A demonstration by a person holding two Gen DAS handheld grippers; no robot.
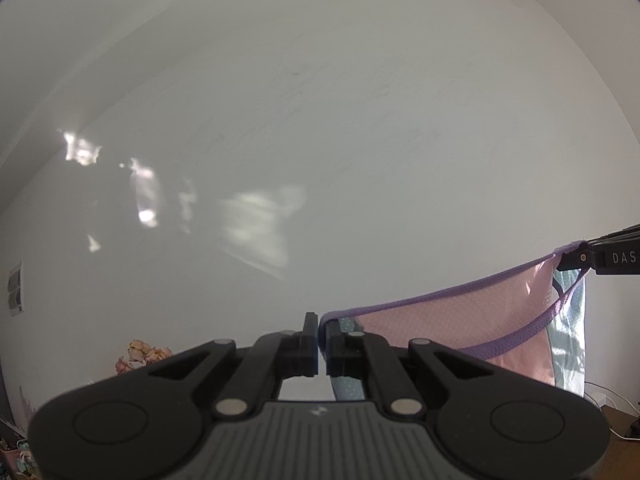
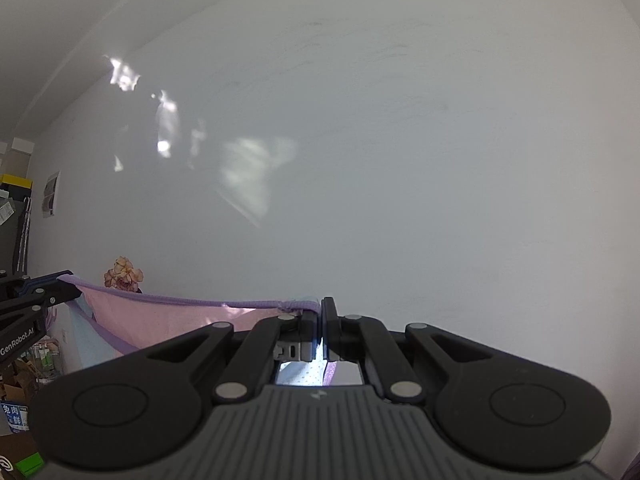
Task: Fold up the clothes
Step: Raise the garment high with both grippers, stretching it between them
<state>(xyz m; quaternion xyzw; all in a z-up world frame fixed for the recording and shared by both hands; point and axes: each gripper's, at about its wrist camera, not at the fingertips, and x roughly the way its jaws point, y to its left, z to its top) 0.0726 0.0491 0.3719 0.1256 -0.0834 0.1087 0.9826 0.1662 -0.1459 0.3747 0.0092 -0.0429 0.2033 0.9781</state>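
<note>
A pink mesh garment [image 1: 460, 320] with purple trim and pale blue panels hangs stretched in the air between my two grippers. My left gripper [image 1: 320, 322] is shut on one end of its purple top edge. My right gripper [image 1: 568, 258] shows at the right of the left wrist view, shut on the other end. In the right wrist view my right gripper [image 2: 320, 308] is shut on the purple trim, the garment [image 2: 168, 320] sags leftward, and my left gripper [image 2: 60, 284] holds its far corner. The lower part of the garment is hidden behind the gripper bodies.
A white wall [image 1: 320, 120] with patches of reflected light fills both views. A bunch of faded flowers [image 2: 123, 272] stands low at the left. Boxes and clutter [image 2: 16, 400] sit at the lower left. A wooden surface with white cables [image 1: 616, 408] lies at the lower right.
</note>
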